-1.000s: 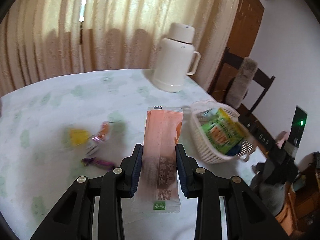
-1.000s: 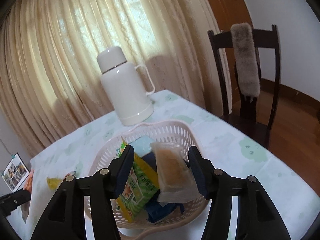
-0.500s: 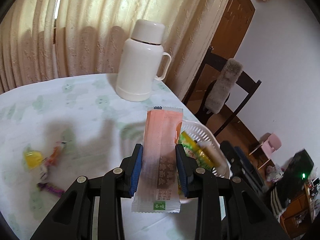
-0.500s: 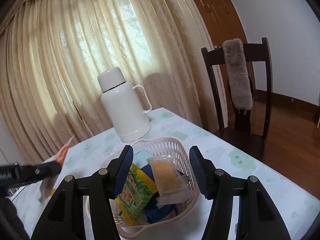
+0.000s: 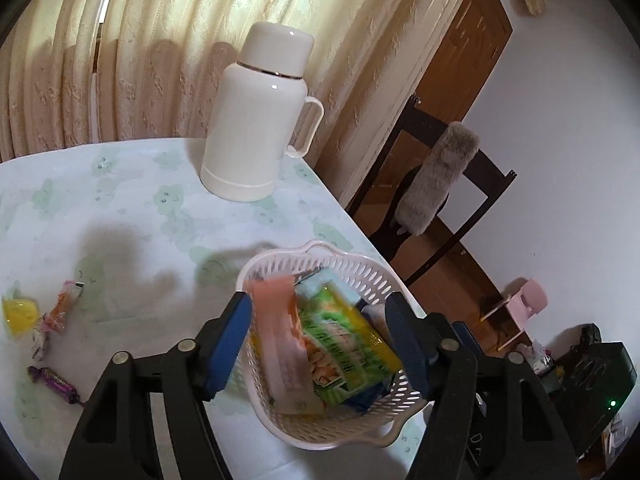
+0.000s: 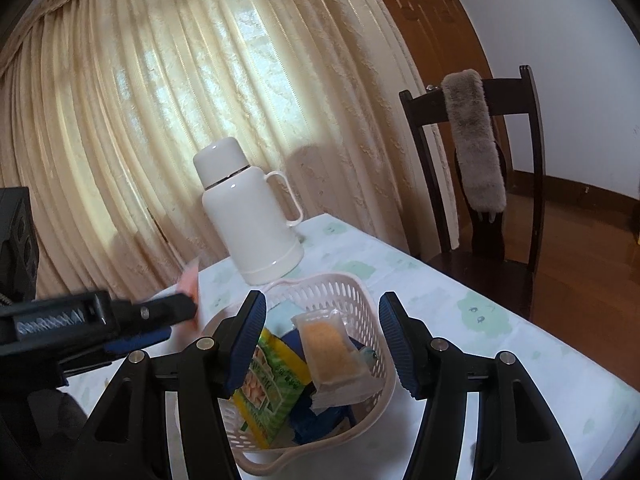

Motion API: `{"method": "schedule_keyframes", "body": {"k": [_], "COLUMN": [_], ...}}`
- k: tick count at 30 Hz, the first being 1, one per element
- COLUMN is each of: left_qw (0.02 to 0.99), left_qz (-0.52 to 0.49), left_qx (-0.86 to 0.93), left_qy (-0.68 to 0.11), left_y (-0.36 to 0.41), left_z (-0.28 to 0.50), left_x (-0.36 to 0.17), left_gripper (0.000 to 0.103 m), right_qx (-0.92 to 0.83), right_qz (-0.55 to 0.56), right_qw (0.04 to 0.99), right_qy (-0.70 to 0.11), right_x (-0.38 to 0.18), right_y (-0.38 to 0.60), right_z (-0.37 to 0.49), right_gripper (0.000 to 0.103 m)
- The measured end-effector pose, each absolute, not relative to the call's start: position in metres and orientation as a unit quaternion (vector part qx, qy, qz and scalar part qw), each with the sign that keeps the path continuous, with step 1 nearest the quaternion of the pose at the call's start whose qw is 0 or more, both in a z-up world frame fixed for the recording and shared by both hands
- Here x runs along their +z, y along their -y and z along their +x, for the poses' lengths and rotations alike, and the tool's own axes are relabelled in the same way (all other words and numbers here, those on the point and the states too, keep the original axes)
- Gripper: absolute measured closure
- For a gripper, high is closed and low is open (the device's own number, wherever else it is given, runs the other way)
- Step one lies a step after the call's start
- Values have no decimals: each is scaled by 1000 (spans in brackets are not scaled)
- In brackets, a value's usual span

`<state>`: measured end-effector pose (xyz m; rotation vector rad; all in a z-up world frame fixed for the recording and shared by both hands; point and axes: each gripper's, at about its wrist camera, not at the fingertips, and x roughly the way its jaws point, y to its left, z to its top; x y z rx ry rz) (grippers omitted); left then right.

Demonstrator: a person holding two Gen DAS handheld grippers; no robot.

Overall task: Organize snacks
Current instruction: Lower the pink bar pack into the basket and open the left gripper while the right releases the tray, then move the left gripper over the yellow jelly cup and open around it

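My left gripper [image 5: 320,312] hovers over the white plastic basket [image 5: 320,246] and its jaws are opening. The long orange snack packet [image 5: 282,344] is blurred between them, near the left pad with the right pad well clear of it, its lower end in the basket. A green-and-yellow packet [image 5: 344,344] and a blue one [image 5: 368,396] lie beside it. My right gripper [image 6: 322,308] stands open above the basket's [image 6: 340,292] near side, holding nothing. Below it lie the green packet [image 6: 268,388] and a clear packet of tan snack [image 6: 330,344]. The left gripper [image 6: 160,312] reaches in from the left with the orange packet [image 6: 190,284].
A yellow candy [image 5: 18,316], an orange wrapped sweet [image 5: 62,308] and a purple one [image 5: 52,380] lie loose on the tablecloth at left. A white thermos jug [image 5: 256,120] stands behind the basket. A dark wooden chair [image 5: 440,184] with a grey fur cover is beyond the table's right edge.
The left gripper carried the orange packet rightward over the basket, then its jaws spread and the packet slipped down into the basket. The right gripper barely moved.
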<state>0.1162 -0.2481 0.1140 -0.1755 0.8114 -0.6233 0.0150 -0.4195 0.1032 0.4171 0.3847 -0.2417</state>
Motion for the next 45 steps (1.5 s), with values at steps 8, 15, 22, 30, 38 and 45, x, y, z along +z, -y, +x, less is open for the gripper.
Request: {"method": "schedule_keyframes", "body": {"k": [8, 15, 22, 30, 38, 45], "left_qw": [876, 885, 895, 906, 911, 911], "left_qz": [-78, -72, -72, -74, -100, -123], "left_qx": [-271, -246, -220, -180, -125, -78], "left_qy": [-391, -388, -381, -375, -379, -386], "left_y": [236, 217, 193, 153, 102, 67], "left_z": [119, 118, 119, 121, 130, 142], "left_x": [111, 110, 114, 116, 109, 99], "left_gripper": [37, 37, 37, 33, 31, 30], "right_qx": [-119, -115, -90, -72, -57, -47], "right_qz": [204, 174, 140, 115, 91, 67], "right_qw": [954, 963, 971, 974, 976, 978], "right_qy": [-188, -173, -173, -179, -189, -192], "right_x": [104, 110, 112, 110, 107, 104], "right_y": [417, 406, 385, 372, 360, 347], "right_z": [13, 10, 13, 17, 20, 20], "right_gripper": [43, 43, 40, 40, 40, 34]}}
